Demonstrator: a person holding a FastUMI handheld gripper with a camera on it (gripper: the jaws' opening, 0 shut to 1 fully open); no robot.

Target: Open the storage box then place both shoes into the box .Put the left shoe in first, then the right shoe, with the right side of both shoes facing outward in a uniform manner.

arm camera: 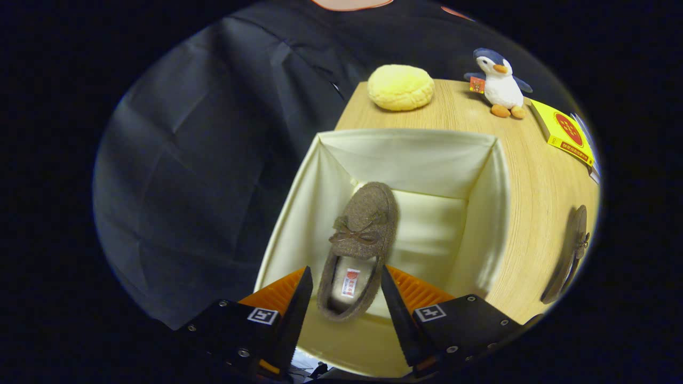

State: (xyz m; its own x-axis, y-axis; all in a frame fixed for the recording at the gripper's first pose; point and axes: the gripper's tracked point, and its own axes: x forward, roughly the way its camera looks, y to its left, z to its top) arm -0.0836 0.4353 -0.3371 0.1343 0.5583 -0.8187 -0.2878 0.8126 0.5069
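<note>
— What is the tool (346,290) doing right now?

— It is hanging over the near edge of the box (483,224), with its fingers (296,309) spread apart. The heel of a shoe (360,242) is sitting in the gap between them. I cannot tell whether either finger is touching it; the gap looks a little wider than the heel, so I am calling it open, not gripping.

— Where is that shoe lying?

— Inside the box, sole down, with its toe pointing to twelve o'clock from the tool, towards the far wall. It is lying closer to the box's nine o'clock wall than to the three o'clock one. The bow on top is showing, and so is the pale lining with a small tag in it.

— And the box?

— It is standing open on the desk (533,202), pale cloth inside, the top wide open.

— The second shoe (568,256)?

— It is lying out on the desk at about three o'clock from the box, well apart from it. I am seeing it edge-on there, so I cannot tell which way it is facing.

— Anything else around?

— Beyond the box, at twelve o'clock, a yellow cushion (400,87) is resting on the desk. At about one o'clock a toy penguin (500,82) is standing upright, and just past it, towards two o'clock, a yellow book (566,132) is lying flat near the desk's edge.
</note>
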